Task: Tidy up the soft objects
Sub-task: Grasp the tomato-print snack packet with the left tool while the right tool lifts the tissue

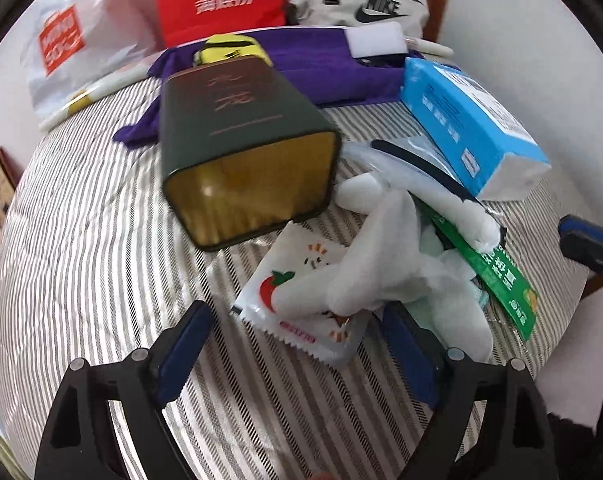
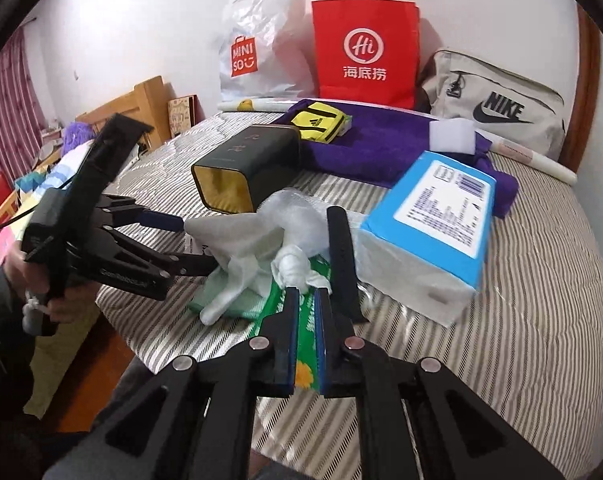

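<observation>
Behind the pile you have a dark green rectangular tin (image 2: 248, 162) lying on its side, its open gold-lined mouth turned toward you. Just right of it sits a blue and white cardboard box (image 2: 433, 216), tilted on the striped grey and white bed cover (image 2: 541, 280). Along the white wall you see a white Miniso plastic bag (image 2: 257, 48), beside it a red paper carrier bag (image 2: 365, 52) standing upright, and further right a beige Nike bag (image 2: 497, 108). A wooden headboard (image 2: 141, 100) stands off to your left.
</observation>
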Available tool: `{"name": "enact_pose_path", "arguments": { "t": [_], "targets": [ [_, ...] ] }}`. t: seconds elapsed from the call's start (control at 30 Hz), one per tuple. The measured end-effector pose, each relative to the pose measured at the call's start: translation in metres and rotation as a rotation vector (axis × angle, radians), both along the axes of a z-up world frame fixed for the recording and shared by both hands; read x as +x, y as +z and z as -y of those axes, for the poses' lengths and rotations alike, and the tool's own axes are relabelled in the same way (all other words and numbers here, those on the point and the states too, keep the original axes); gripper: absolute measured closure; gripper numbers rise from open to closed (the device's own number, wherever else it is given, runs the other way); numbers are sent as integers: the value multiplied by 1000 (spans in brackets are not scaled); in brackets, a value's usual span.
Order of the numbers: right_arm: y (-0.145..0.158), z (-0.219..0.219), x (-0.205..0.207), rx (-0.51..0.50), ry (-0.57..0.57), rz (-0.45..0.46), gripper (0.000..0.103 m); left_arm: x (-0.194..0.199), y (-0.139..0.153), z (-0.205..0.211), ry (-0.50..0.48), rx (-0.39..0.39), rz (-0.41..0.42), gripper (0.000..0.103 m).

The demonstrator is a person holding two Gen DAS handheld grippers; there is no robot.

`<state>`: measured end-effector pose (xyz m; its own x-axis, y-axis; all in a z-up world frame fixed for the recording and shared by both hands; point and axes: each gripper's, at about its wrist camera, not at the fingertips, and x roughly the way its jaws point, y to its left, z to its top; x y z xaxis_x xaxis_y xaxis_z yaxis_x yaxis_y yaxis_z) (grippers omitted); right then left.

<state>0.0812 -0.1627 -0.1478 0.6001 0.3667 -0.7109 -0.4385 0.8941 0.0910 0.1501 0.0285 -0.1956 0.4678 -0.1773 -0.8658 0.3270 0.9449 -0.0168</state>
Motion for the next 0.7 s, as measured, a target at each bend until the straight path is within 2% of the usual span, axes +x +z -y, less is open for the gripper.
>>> {"name": "enact_pose_path", "arguments": {
  "t": [0.13,0.17,0.23,0.27,0.33,0.5,0.57,0.7],
  "targets": [
    [-1,-2,2,29,28,-3,95,3,0,7,-15,-2,3,14],
    [-1,-3,4,39,37,-5,92,3,0,8,-19,-2,5,14],
    [-4,-11,12,60,53,-4,80,3,0,8,-25,-5,17,14],
    [-5,-14,14,59,55,-2,69,2,0,8,-29,-8,26,14],
    [-9,-23,24,61,70,-6,60,0,0,7,-36,-10,38,17],
    [-25,-44,42,3,65,-26,62,-6,1,6,-42,18,49,24],
    [-37,-48,48,-36,40,-59,85,-8,1,6,-43,23,55,26],
    [-32,-42,43,22,61,-45,86,-10,2,1,-22,12,70,32]
  ]
}}
